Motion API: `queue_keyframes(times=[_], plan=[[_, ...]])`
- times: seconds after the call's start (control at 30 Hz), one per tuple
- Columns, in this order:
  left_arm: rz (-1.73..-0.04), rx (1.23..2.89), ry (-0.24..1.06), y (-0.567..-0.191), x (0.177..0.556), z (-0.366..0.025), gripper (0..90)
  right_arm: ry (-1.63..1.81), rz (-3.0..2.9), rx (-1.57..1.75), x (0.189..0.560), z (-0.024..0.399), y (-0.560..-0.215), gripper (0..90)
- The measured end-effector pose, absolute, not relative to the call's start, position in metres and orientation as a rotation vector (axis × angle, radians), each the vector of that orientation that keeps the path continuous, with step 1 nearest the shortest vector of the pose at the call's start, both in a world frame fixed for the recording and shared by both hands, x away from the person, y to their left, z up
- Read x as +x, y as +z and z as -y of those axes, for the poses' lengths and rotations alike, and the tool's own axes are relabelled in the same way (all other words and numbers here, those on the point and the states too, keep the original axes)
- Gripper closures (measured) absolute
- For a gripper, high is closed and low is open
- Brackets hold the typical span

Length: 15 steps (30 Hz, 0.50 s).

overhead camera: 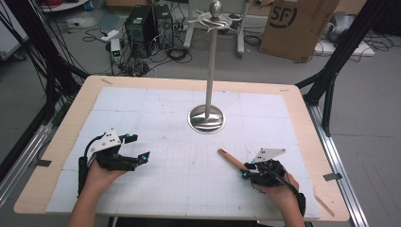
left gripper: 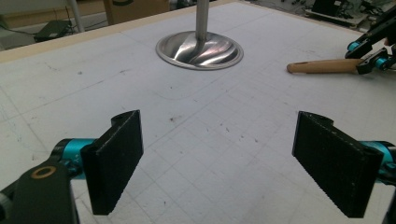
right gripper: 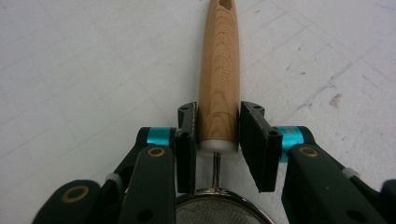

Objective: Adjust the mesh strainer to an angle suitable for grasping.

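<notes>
A wooden handle (right gripper: 219, 70) runs straight out between the pads of my right gripper (right gripper: 218, 126), which is shut on its near end. Behind the pads a thin metal stem joins the handle to a round mesh strainer (right gripper: 219, 211), mostly hidden under the gripper. In the high view the handle (overhead camera: 229, 158) points up-left from the right gripper (overhead camera: 246, 170), low over the white mat at the front right. My left gripper (overhead camera: 141, 146) is at the front left, open and holding nothing. Its own view shows the left gripper (left gripper: 219, 135) with wide-apart jaws over bare mat, with the handle (left gripper: 322, 66) at far right.
A tall metal stand (overhead camera: 211, 61) with a round shiny base (overhead camera: 206, 118) rises at the table's middle back, with hooks at its top. The base (left gripper: 199, 49) lies ahead of the left gripper. The white gridded mat (overhead camera: 156, 109) covers the wooden table; boxes and computers stand on the floor beyond.
</notes>
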<state>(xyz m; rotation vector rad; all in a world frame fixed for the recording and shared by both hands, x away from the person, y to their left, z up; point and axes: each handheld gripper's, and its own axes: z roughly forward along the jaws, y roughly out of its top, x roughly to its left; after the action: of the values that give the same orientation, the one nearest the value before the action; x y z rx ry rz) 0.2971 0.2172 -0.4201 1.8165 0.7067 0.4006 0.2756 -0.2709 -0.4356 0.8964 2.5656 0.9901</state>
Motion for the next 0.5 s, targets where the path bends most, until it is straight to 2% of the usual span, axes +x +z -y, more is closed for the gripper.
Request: queue_keyframes(times=[0.5], plan=[[-0.698,1.821,0.402,-0.4201,0.2971,-0.2169,17.0,0.991,-2.578,0.901,0.2756,0.2653,-0.4367,64.5]])
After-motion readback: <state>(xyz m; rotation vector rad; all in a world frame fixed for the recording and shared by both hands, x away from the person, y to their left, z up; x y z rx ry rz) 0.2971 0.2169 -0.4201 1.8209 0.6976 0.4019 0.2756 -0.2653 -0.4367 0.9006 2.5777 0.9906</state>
